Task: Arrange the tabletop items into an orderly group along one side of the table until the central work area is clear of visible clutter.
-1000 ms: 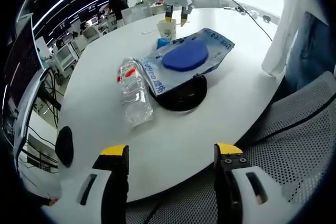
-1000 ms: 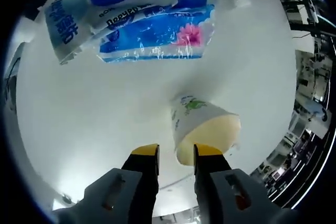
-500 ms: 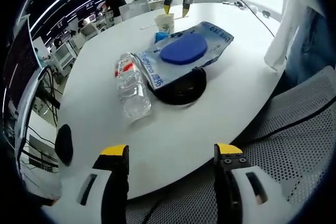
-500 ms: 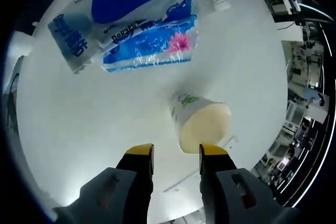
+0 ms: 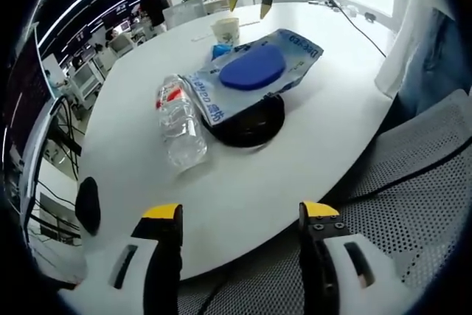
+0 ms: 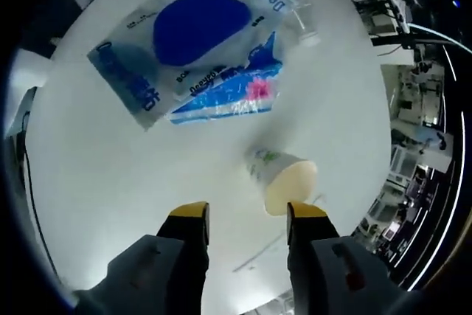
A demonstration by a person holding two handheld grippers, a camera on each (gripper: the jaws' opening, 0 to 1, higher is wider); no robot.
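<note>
Paused between placements, by the look of it. Right claw [image 6: 240,212] hung parted and empty above printed paper cup [image 6: 284,181], standing beside blue-and-white plastic pack [image 6: 195,49] on round white worktop [image 6: 110,182]. Left claw [image 5: 237,212] gaped empty at near edge. Next, probably: grasp clear plastic bottle [image 5: 177,119], shift alongside.

The desk [image 5: 324,116] has a smooth, matt white top. The bottle [image 5: 178,123] is clear, ribbed plastic with a red label. The wipes pack [image 6: 193,46] is glossy, crinkled plastic film. The cup [image 6: 284,179] looks like printed paper. The chair [image 5: 420,182] wears grey perforated mesh. The disc [image 5: 247,122] is glossy black.
</note>
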